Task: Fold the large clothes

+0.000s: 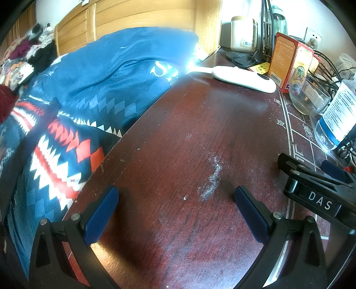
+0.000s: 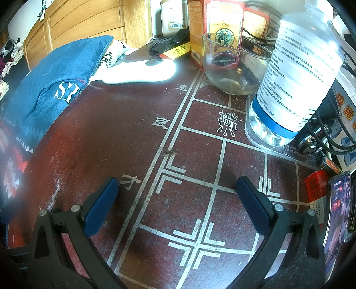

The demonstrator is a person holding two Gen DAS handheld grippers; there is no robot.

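Observation:
A large blue garment (image 1: 106, 73) with white letters and a red and white zigzag pattern lies bunched on the bed, left of the dark red table (image 1: 189, 144). The right wrist view shows the same garment (image 2: 51, 82) at the far left. My left gripper (image 1: 175, 193) rests over the bare tabletop, open, with nothing between its blue pads. My right gripper (image 2: 176, 182) is open too, over white painted lines on the table (image 2: 111, 133), and holds nothing. In the left wrist view the right gripper (image 1: 304, 164) sits close by on the right. Neither gripper touches the garment.
A white handheld device (image 1: 242, 79), a glass bowl (image 2: 233, 66), a clear water bottle (image 2: 298, 73) and orange boxes (image 2: 220, 29) crowd the table's far right. A phone (image 2: 338, 213) lies at the right edge. Mixed clothes (image 1: 29, 51) are heaped by the wooden headboard (image 1: 133, 17).

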